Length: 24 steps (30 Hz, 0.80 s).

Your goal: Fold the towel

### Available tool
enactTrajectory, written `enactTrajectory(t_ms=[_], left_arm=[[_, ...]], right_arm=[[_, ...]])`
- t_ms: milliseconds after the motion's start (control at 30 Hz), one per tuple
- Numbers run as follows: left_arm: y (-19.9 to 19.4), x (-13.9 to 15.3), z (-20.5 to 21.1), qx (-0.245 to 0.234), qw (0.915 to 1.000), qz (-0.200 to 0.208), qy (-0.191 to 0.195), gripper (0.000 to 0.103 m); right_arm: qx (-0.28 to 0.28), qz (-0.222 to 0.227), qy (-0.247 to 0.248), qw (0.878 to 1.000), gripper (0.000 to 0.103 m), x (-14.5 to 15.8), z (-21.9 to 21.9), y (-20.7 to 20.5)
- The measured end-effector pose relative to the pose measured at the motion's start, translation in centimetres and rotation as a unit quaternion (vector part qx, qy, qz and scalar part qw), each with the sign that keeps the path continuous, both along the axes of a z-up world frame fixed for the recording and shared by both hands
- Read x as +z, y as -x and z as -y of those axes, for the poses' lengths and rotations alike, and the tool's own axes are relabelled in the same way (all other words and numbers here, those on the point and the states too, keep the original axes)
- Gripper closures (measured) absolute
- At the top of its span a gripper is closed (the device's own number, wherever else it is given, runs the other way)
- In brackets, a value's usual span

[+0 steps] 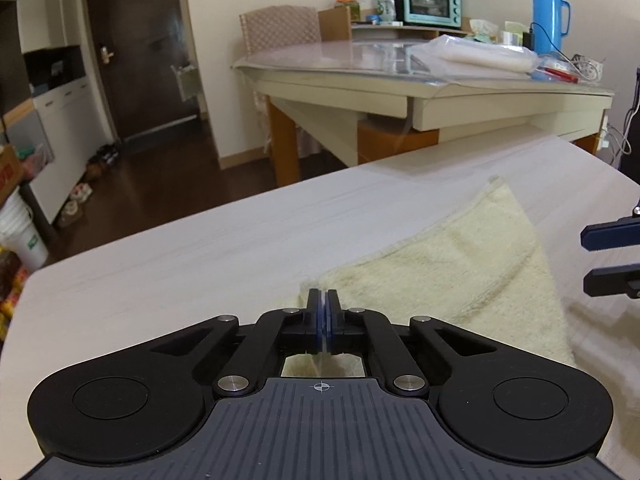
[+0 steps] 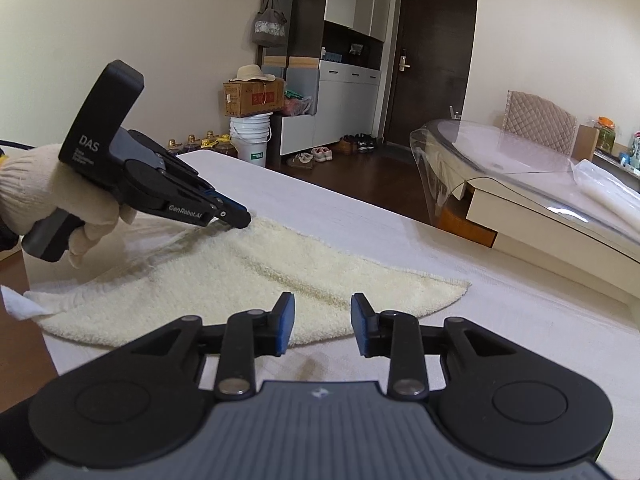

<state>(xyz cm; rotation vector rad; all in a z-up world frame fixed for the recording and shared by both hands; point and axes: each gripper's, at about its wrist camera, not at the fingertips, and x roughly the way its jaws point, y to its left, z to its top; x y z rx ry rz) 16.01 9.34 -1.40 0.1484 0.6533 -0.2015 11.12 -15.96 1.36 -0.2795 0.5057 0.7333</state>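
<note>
With the left gripper [image 1: 324,308] pinching a corner of the cream fluffy terry towel [image 2: 256,276] near the white table's [image 2: 460,248] left edge, the spread right gripper [image 2: 322,322] should take the near corner before both lift evenly.

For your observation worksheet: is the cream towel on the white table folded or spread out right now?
Mostly spread. The towel lies in one layer on the table; only the corner pinched by the shut left gripper is lifted. The right gripper is open.
</note>
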Motion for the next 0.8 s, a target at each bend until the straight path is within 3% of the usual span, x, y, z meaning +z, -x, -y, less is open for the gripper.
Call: enactTrajectory(t_ms=[200,433,600,700,800], left_arm=[[2.0,0.6,0.4,-0.024,0.9992,0.008,0.029,0.103],[4.5,0.2,3.3,-0.08,0.9965,-0.001,0.022,0.103],[5.1,0.1,3.5,-0.111,0.9919,-0.018,0.059,0.103],[5.9,0.5,4.0,-0.122,0.9915,-0.002,0.045,0.102],[5.9,0.7,3.5,-0.094,0.9951,0.027,0.015,0.102]], right_arm=[[0.0,0.0,-0.008,1.0,0.069,-0.1,0.2,0.1],[0.002,-0.001,-0.01,1.0,0.068,-0.1,0.2,0.2],[0.007,-0.003,-0.009,1.0,0.063,-0.3,0.3,0.1],[0.012,-0.009,-0.015,1.0,0.063,-0.3,0.2,-0.1],[0.013,-0.008,-0.014,1.0,0.063,-0.2,-0.1,-0.3]])
